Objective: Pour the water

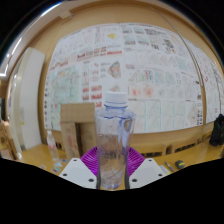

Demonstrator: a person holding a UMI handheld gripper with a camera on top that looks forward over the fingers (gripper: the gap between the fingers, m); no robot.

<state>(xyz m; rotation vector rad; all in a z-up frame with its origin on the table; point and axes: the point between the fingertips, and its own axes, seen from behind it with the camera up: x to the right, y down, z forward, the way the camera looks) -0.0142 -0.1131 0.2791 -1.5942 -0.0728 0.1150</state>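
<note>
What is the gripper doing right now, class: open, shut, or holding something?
Gripper: shut on the clear water bottle, held upright between its fingers.

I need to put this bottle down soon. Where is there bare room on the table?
Bare wooden tabletop lies beyond the fingers on the side away from the brown cardboard box. The box side is crowded. The gripper grips the clear plastic water bottle.

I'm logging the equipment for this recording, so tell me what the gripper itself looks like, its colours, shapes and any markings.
The gripper shows two pale, whitish-grey fingers with blocky, angular outlines. Each carries a magenta-purple pad on its inner face, and the pads look ribbed. No cables, printed markings or sleeve are visible in the gripper view, and the clear water bottle hides the middle part of the fingers.
</note>
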